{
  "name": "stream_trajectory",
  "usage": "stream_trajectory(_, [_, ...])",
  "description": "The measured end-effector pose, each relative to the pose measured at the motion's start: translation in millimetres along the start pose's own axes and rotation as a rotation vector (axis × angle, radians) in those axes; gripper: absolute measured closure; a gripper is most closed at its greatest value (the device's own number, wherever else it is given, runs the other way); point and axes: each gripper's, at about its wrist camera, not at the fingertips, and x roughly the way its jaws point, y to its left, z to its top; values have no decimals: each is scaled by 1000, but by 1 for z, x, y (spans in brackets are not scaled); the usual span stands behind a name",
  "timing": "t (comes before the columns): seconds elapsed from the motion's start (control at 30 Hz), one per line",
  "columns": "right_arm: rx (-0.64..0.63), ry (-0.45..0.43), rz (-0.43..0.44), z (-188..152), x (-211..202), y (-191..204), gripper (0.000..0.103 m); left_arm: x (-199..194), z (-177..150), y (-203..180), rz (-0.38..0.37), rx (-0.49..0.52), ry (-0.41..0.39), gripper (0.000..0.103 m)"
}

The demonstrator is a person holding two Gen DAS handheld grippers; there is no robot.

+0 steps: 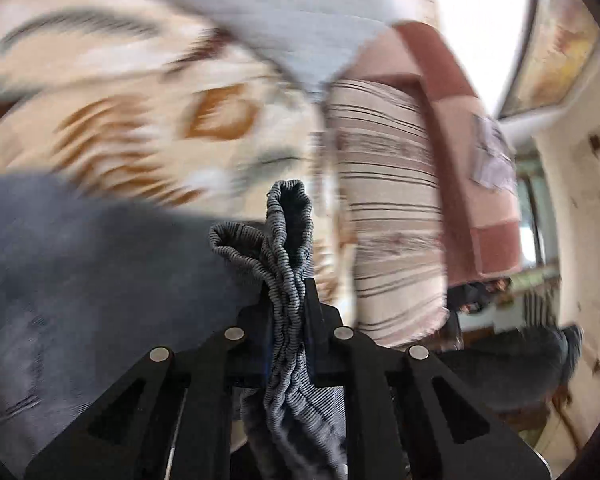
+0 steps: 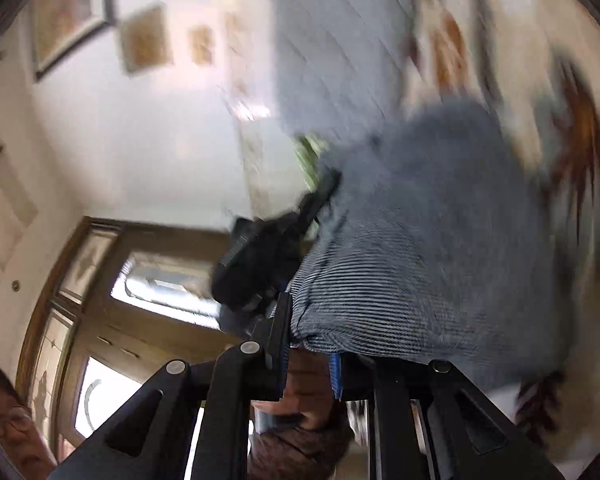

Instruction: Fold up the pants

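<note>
The pants (image 1: 284, 256) are grey, finely ribbed knit, soft and bunched into rope-like folds at the elastic waistband. My left gripper (image 1: 288, 292) is clamped tight on that gathered band, the black fingers nearly touching through the cloth, the rest trailing blurred to the left over a beige patterned bedcover (image 1: 140, 112). My right gripper (image 2: 310, 332) pinches another ribbed edge of the pants (image 2: 412, 264), jaws narrow around it

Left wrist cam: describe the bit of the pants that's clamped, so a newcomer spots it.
Start at the beige patterned bedspread, then drop to the left hand-held gripper at bottom centre. Bunched between its fingers is the grey pants waistband: tightly ribbed, looped elastic, unlike the smooth cloth beside it.
</note>
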Motion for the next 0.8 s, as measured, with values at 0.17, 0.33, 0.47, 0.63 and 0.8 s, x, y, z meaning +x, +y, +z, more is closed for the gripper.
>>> stream_trajectory(0.17, [88,138,-130,-24,43,-49,88,-5,-19,74,102,-148,-3,93])
stream_trajectory(0.33, [38,191,-319,-24,59,-66,84,-1,-24,93,197,-160,3,89])
stream_trajectory(0.47, [31,246,-369,-27,41,-51,57,-14,-29,83,256,-79,-11,86])
stream_trajectory(0.63, [-174,265,-376,-18,-2,9,46,-38,-30,81,231,-67,-50,72])
stream_trajectory(0.8, [-397,24,-463,55,-16,50,45,-28,-23,65,199,-77,-62,65])
